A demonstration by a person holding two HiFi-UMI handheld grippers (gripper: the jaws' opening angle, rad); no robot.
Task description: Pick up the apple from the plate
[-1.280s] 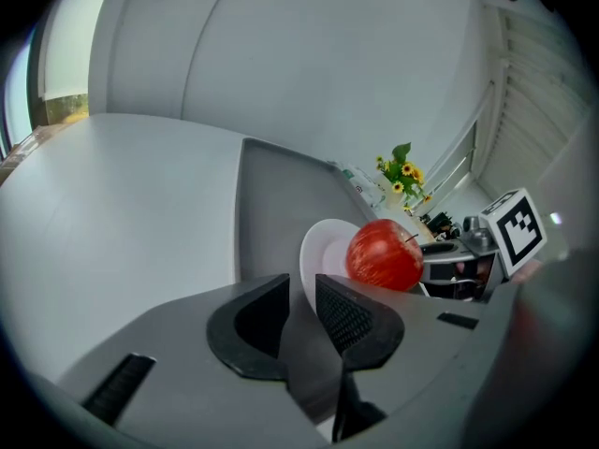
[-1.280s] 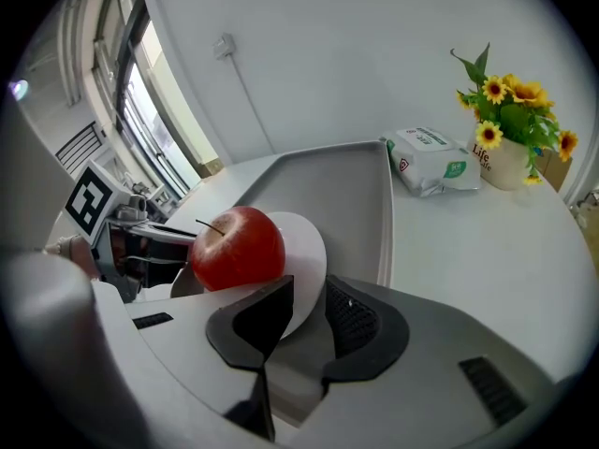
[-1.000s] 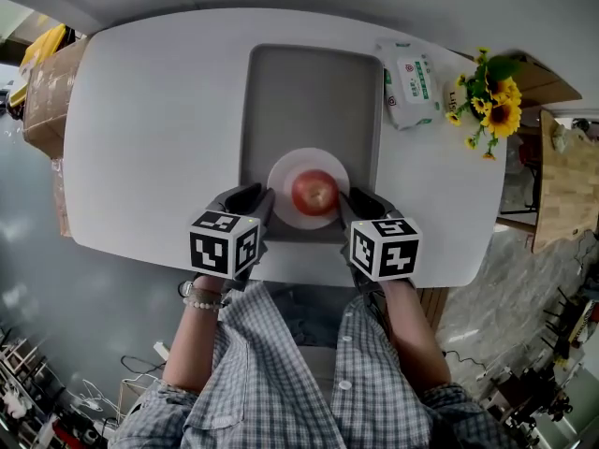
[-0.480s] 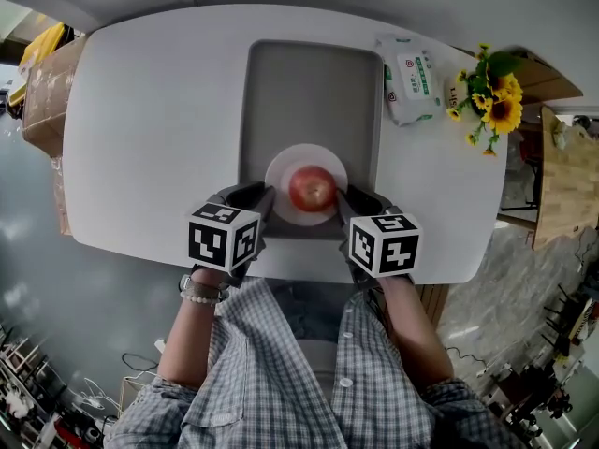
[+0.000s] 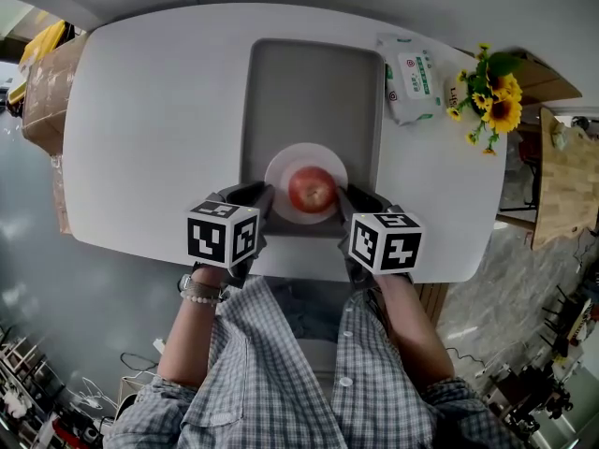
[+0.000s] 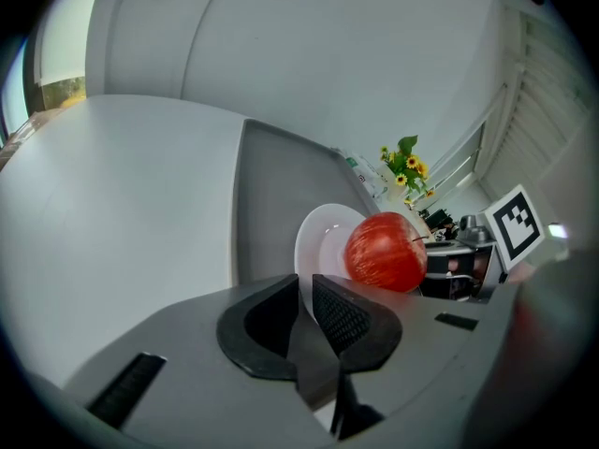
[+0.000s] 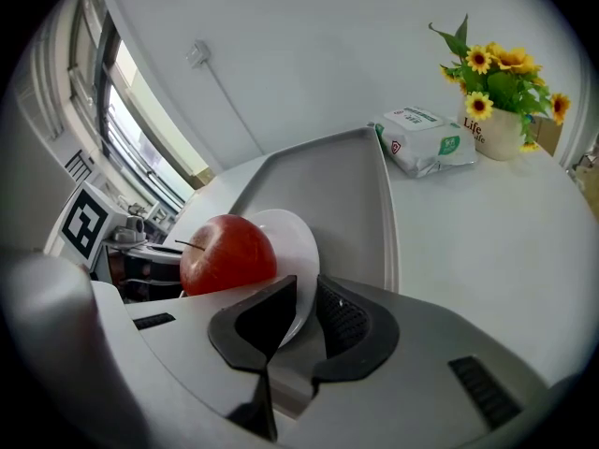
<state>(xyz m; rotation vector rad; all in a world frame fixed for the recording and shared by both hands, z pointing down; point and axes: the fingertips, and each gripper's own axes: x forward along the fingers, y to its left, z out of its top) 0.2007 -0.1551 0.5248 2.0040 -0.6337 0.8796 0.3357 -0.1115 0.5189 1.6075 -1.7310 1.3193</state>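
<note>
A red apple (image 5: pixel 313 189) sits on a small white plate (image 5: pixel 281 169) at the near end of a grey tray (image 5: pixel 314 92). My left gripper (image 5: pixel 261 195) is at the plate's left rim and my right gripper (image 5: pixel 347 197) at its right rim. In the left gripper view the jaws of the left gripper (image 6: pixel 305 294) are shut on the plate (image 6: pixel 318 239), with the apple (image 6: pixel 386 251) just beyond. In the right gripper view the right gripper (image 7: pixel 305 293) pinches the plate (image 7: pixel 298 237) the same way, the apple (image 7: pixel 227 253) to its left.
The tray lies on a white table (image 5: pixel 150 129). A pack of tissues (image 5: pixel 410 80) and a pot of yellow flowers (image 5: pixel 491 92) stand at the far right. A cardboard box (image 5: pixel 47 82) sits off the table's left end. The table's near edge is right under my hands.
The plate with the apple shifted slightly away from me and to the left, and both grippers went with it. Over the last half second almost nothing moved.
</note>
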